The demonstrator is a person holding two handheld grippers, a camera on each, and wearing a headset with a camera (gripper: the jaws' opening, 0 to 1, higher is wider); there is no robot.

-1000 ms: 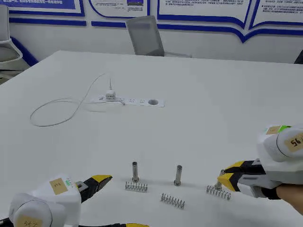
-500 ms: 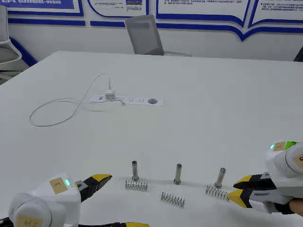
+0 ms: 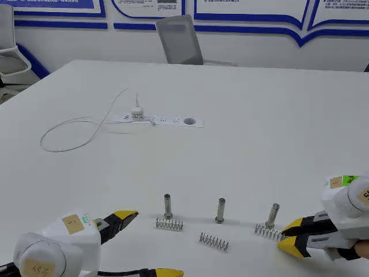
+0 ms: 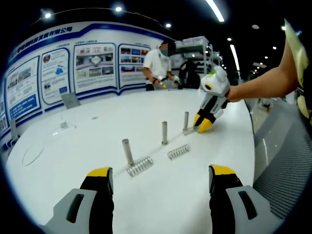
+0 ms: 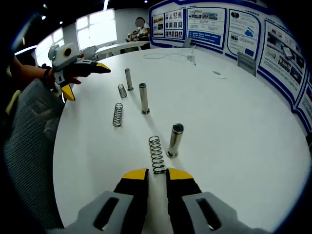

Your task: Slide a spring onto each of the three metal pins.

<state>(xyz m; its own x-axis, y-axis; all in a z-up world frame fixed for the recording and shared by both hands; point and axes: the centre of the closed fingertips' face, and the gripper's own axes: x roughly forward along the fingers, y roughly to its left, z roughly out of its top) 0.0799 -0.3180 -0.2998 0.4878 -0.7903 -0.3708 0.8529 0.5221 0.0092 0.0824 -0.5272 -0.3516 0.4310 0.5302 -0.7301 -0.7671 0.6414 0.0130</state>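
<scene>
Three metal pins stand upright in a row on the white table: left pin (image 3: pixel 167 206), middle pin (image 3: pixel 221 210), right pin (image 3: pixel 272 215). A spring lies flat in front of each: left spring (image 3: pixel 169 224), middle spring (image 3: pixel 214 242), right spring (image 3: pixel 268 232). My right gripper (image 3: pixel 286 236) is low at the right spring's outer end. In the right gripper view the spring (image 5: pixel 156 153) reaches the narrow gap between the jaw tips of this gripper (image 5: pixel 157 173), which look slightly apart. My left gripper (image 4: pixel 155 171) is wide open, short of the left spring (image 4: pixel 140 166) and holding nothing.
A white power strip (image 3: pixel 155 121) with a looping cable (image 3: pixel 75 135) lies mid-table. A grey chair (image 3: pixel 181 40) stands at the far edge. A person (image 4: pixel 157 66) stands in the background beyond the table.
My right gripper has drawn back from the right pin, uncovering it, and dropped to the outer end of the right spring. The left gripper has stayed in place.
</scene>
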